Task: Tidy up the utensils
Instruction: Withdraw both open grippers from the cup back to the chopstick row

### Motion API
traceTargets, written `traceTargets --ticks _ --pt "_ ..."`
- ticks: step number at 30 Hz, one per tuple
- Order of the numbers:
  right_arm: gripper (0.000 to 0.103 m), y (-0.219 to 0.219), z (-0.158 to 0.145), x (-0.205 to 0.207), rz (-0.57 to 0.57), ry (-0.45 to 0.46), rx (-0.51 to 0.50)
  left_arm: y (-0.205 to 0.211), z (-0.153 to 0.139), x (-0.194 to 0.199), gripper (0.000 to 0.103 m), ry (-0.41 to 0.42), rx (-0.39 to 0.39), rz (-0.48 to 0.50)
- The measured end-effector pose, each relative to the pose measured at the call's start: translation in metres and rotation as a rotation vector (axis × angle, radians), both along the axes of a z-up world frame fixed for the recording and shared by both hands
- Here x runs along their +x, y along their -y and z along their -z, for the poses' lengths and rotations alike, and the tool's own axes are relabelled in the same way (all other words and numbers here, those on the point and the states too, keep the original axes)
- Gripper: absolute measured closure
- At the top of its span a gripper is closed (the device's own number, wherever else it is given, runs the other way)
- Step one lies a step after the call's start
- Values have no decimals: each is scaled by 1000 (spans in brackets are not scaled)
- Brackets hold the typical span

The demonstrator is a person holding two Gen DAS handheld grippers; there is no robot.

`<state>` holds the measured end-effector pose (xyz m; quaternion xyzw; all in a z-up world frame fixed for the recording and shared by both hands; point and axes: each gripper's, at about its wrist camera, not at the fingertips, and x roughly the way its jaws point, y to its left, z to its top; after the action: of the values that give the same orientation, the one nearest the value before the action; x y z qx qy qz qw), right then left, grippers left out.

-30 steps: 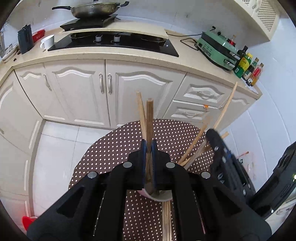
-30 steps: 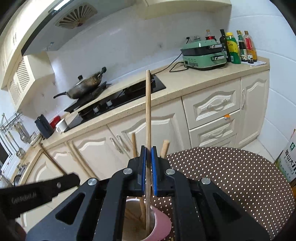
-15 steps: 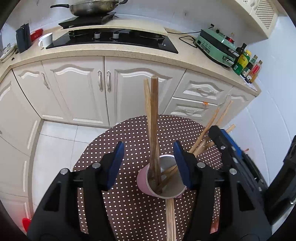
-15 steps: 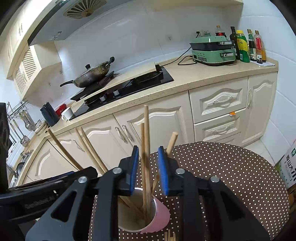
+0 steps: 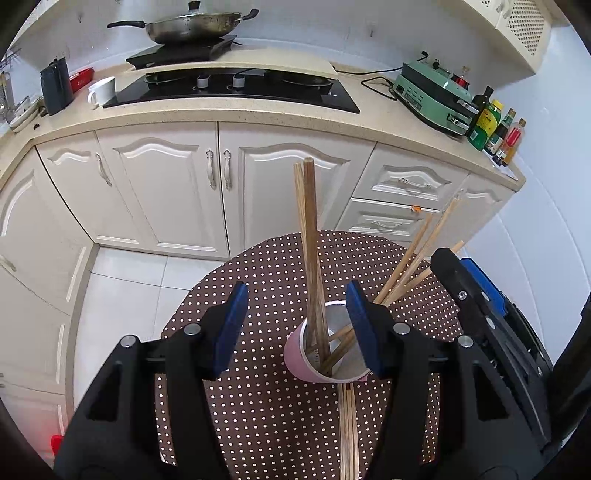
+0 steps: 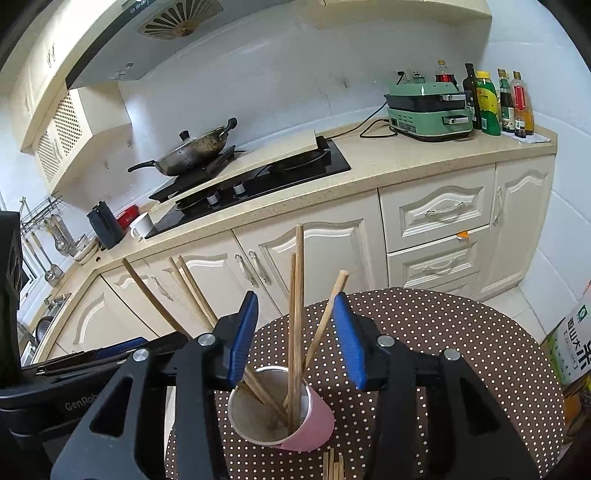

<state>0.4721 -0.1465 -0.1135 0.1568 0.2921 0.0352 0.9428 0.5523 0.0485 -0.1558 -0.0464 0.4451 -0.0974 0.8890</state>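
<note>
My left gripper fingers stand apart, blue ribbed pads clear of the round wooden chopsticks they clamped a second ago. My right gripper jaws have just been opening, freeing its stick. All lean in the pink paper cup, lower centre, on the brown dotted tablecloth.

A home kitchen: cream cabinets, a black hob, a wok, and sauce bottles on the counter.
</note>
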Motion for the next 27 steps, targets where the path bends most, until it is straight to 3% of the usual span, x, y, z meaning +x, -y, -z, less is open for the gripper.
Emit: traceTargets --ticks 27 --pt "43 5 -22 -58 -43 -3 -37 -6 -24 -69 48 46 41 -63"
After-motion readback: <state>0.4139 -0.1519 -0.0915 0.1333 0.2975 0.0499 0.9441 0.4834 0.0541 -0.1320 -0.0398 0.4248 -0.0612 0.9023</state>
